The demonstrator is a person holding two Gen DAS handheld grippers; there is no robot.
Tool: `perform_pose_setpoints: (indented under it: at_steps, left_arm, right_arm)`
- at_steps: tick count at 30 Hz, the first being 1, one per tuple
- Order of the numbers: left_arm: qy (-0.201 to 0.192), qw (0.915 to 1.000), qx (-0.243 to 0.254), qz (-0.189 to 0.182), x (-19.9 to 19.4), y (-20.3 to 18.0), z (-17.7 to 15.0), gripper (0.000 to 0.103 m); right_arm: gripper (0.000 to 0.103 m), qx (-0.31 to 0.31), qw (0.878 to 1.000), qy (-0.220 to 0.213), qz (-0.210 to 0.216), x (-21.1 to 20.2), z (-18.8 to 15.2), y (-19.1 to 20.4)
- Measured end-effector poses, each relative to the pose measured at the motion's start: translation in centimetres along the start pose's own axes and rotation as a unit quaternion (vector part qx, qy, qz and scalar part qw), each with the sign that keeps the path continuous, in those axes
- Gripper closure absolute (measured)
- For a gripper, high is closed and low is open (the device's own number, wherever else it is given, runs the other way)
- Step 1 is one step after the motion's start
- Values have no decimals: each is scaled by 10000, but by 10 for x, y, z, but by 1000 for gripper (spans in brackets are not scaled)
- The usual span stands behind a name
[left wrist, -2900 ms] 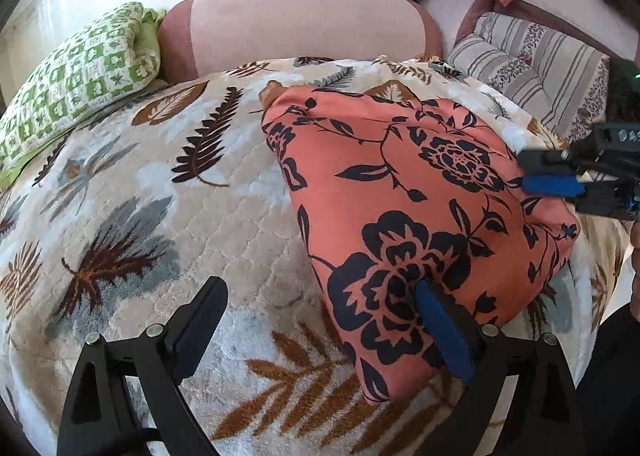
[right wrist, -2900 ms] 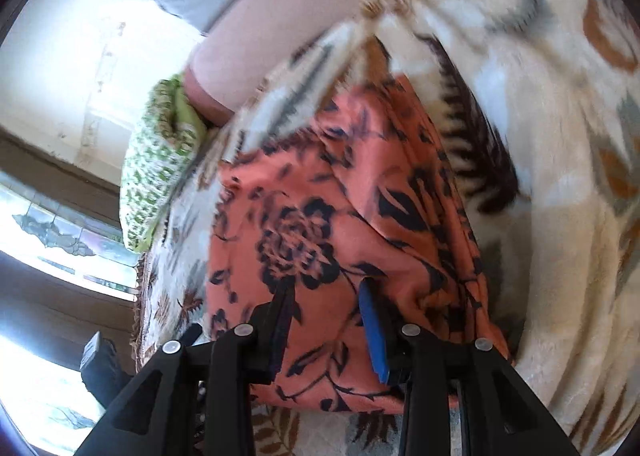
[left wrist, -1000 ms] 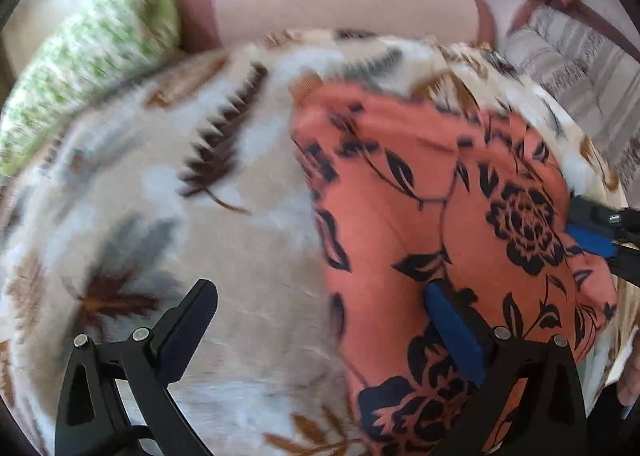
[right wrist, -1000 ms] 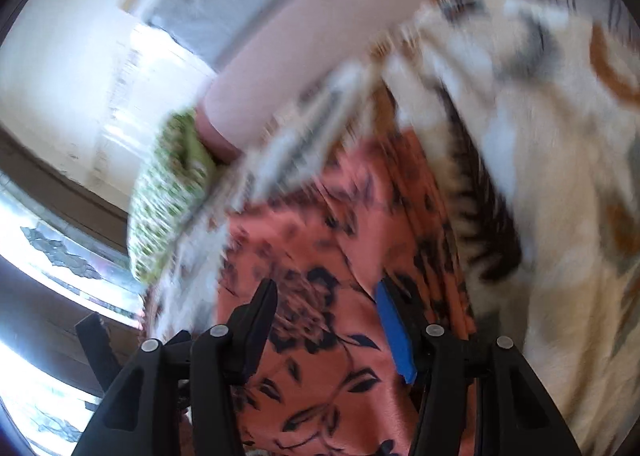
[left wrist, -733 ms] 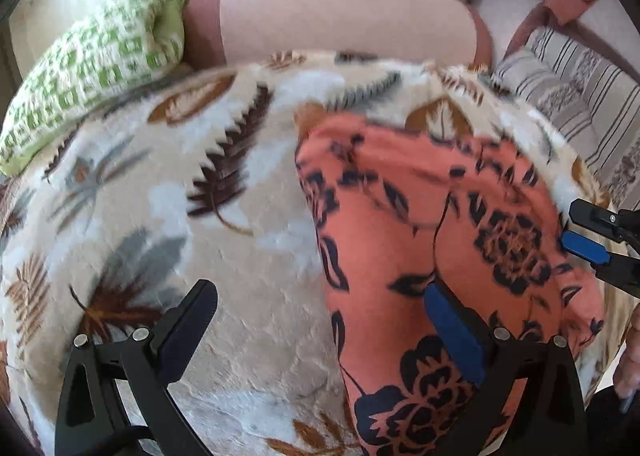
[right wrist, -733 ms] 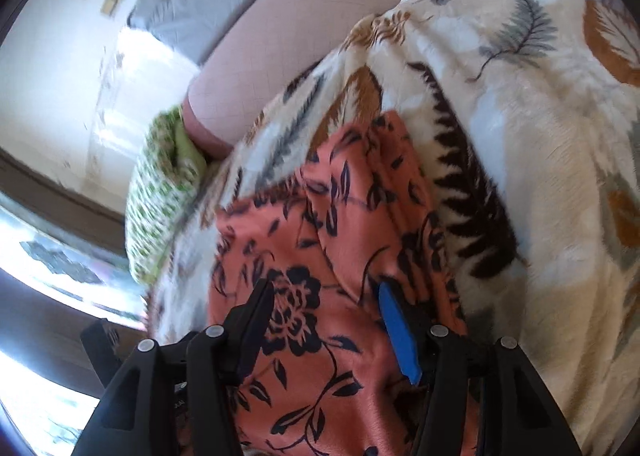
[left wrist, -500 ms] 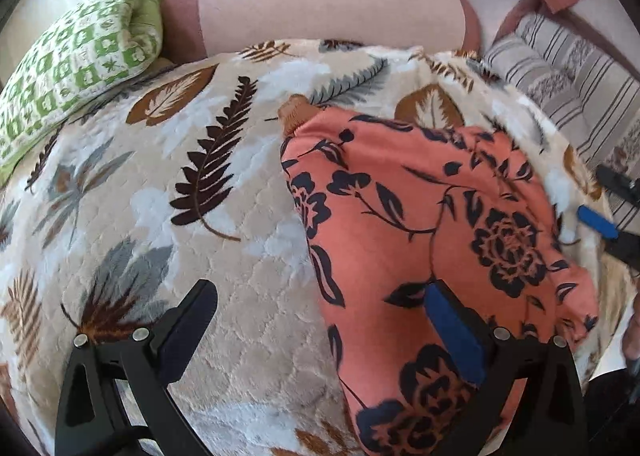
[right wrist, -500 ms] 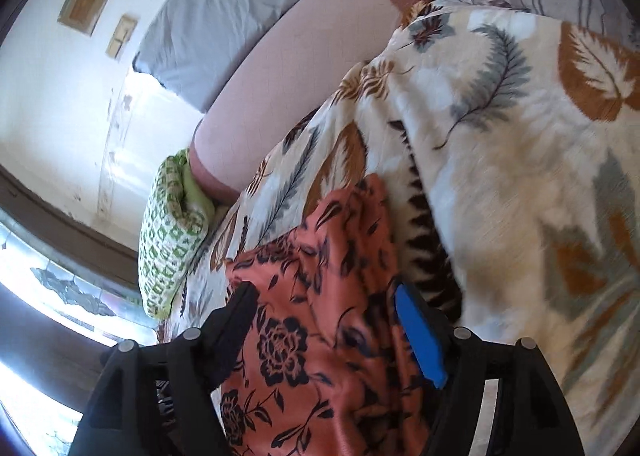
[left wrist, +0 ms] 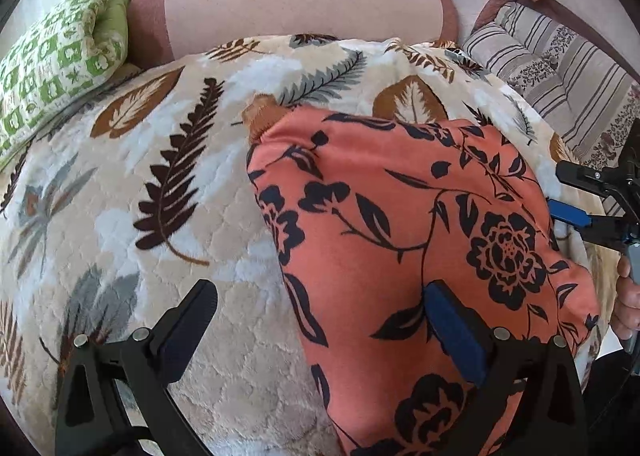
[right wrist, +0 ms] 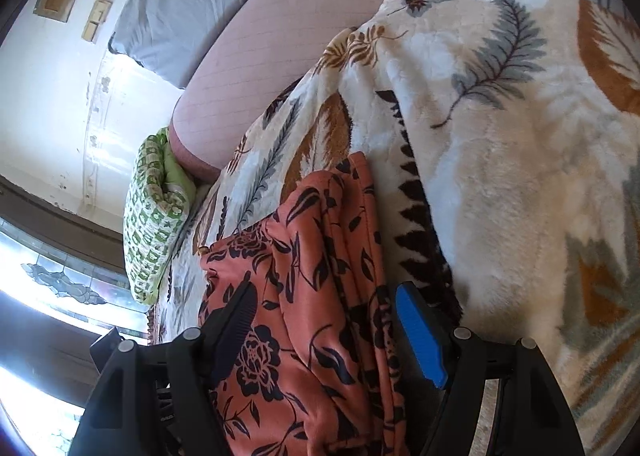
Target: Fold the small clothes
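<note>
An orange garment with black flowers (left wrist: 400, 224) lies folded on the leaf-patterned blanket (left wrist: 160, 176). My left gripper (left wrist: 320, 316) is open wide above its near left edge, the blue pad (left wrist: 452, 332) over the cloth and the black finger (left wrist: 192, 320) over bare blanket. My right gripper (right wrist: 324, 320) is open at the garment's stacked side edge (right wrist: 320, 276); cloth lies below and between its fingers, and the pads do not press it. From the left wrist view the right gripper (left wrist: 576, 196) shows at the garment's right edge, with a hand (left wrist: 628, 296) behind it.
At the back left lies a green-and-white pillow (left wrist: 52, 56). A pink bolster (left wrist: 296, 0) runs along the back with a grey pillow (right wrist: 192, 8) behind it. Striped cushions (left wrist: 560, 68) sit at the right. A window (right wrist: 60, 284) is beyond the bed's left side.
The right gripper, earlier shut on the garment's edge, has opened and drawn back from it. The garment now rests flat. The left gripper stays open and has shifted slightly.
</note>
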State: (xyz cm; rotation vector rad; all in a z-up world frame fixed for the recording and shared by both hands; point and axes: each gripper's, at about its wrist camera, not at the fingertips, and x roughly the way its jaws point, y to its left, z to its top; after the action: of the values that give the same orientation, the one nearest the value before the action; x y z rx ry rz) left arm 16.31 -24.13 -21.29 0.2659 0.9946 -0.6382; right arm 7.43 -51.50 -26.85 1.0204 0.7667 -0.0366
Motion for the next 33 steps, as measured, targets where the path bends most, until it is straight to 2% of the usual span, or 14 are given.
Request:
perform_pose_setpoints:
  at_steps: [23, 29, 33]
  left_arm:
    - [-57, 10000, 45, 18, -6, -11, 10, 0]
    - [58, 9994, -254, -207, -7, -8, 7, 0]
    - [77, 9994, -302, -177, -5, -10, 7, 0]
  right_arm:
    - [26, -240, 9995, 95, -206, 10, 5, 9]
    - [25, -218, 9996, 86, -179, 5, -2, 4]
    - [24, -238, 9996, 58, -107, 0, -7, 2]
